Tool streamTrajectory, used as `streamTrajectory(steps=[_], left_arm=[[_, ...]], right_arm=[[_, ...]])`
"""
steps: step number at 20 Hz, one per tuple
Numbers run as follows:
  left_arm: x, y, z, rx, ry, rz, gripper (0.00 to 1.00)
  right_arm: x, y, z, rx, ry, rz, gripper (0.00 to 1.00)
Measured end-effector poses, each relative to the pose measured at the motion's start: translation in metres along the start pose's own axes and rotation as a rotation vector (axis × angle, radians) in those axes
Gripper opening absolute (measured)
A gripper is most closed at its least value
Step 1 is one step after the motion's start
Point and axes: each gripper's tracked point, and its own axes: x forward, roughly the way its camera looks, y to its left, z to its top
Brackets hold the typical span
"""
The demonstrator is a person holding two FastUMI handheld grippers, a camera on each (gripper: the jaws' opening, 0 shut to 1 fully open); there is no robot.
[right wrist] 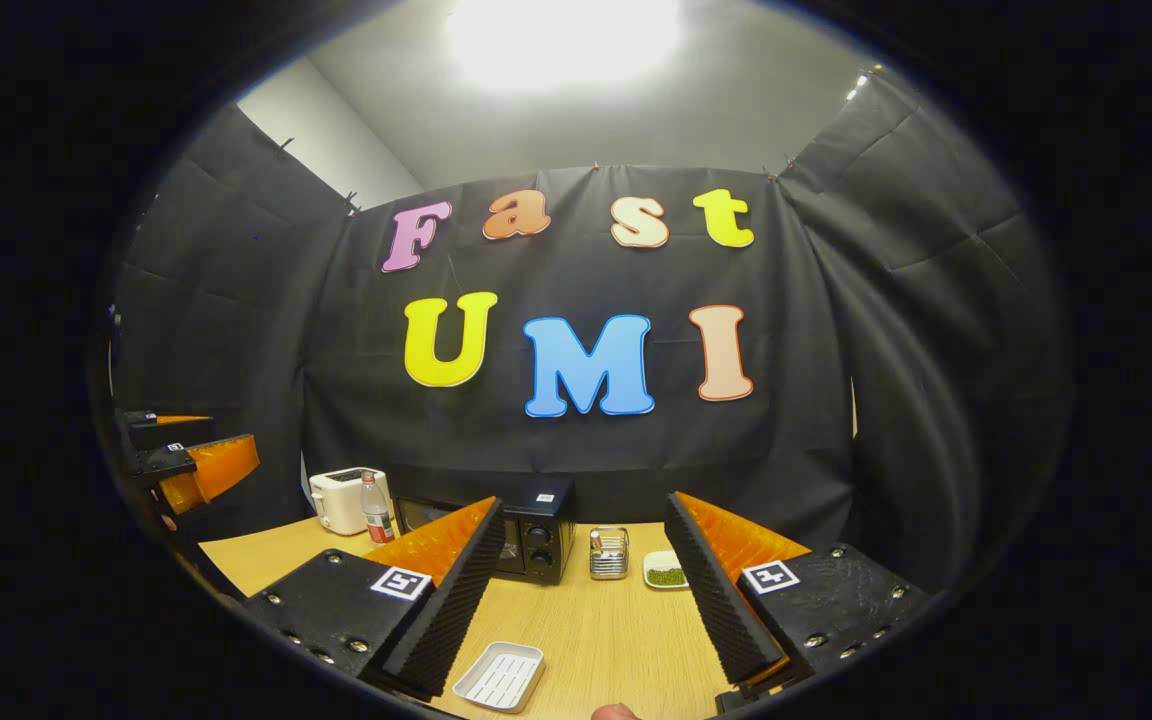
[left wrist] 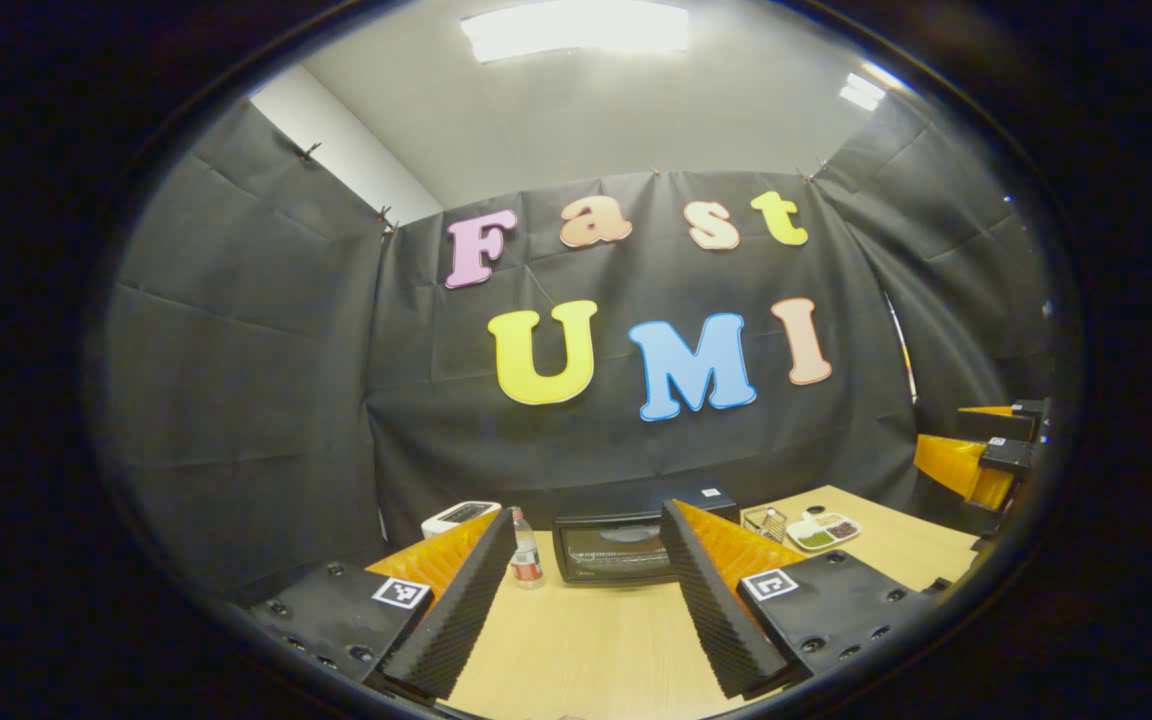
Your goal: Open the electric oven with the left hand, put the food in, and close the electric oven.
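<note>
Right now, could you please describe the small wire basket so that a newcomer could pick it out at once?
Start at the black electric oven at the back of the wooden table. Just beside its knob end stands the wire basket, with a white dish of green food on its other side. It is the one see-through metal mesh item there.

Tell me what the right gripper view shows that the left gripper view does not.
Right gripper view: a white ridged tray near the table's front edge, and the control knobs. Left gripper view: the glass door face-on, and dark red food in the divided dish. Both: oven, toaster, bottle, wire basket, wooden table.
</note>
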Motion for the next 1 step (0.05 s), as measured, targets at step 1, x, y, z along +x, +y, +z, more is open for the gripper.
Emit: streamTrajectory(steps=[1], left_arm=[[-0.0024,0.0032,-0.0021,-0.009,0.0,0.0,1.0]], right_arm=[[-0.003,0.0028,-0.0009,0.007,0.003,-0.002,0.98]])
